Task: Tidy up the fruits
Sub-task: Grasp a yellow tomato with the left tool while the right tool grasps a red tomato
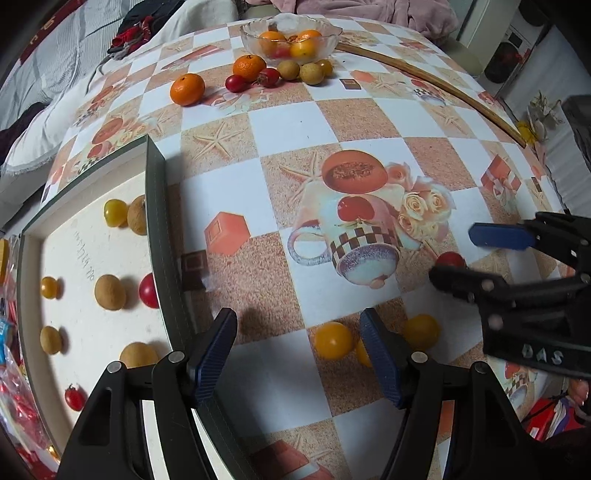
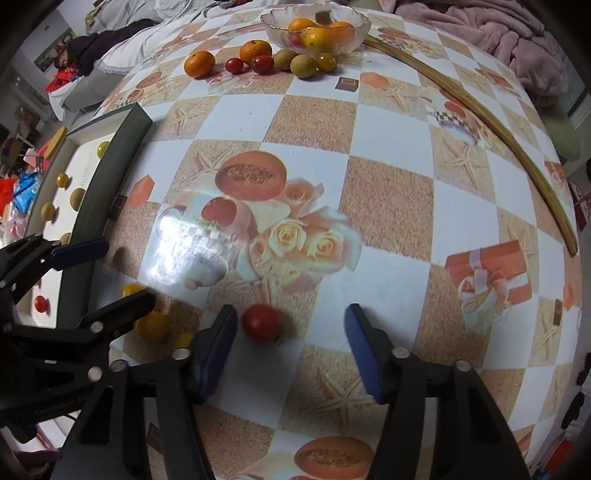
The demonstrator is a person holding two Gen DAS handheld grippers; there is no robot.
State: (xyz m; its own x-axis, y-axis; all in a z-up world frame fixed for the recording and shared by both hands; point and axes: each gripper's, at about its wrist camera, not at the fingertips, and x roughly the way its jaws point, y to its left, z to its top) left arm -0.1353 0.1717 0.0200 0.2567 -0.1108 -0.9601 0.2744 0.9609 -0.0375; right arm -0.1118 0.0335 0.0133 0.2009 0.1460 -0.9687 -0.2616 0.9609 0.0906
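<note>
Here, a red tomato [image 2: 261, 323] lies on the worktop [image 2: 388, 206] between the right gripper's [image 2: 291, 347] spread fingers, nearer the left one; the left gripper's [image 1: 299, 354] fingers are also spread.

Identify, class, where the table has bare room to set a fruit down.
Free: the stretch between the glass bowl and the red tomato, bordered by the tray and the wooden stick. Crowded: the fruit row before the bowl, and the yellow tomatoes.

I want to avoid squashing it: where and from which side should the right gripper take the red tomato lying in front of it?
Grip the red tomato across its round middle, coming from above. The open right gripper probably must shift left first, since the tomato sits near its left finger.
</note>
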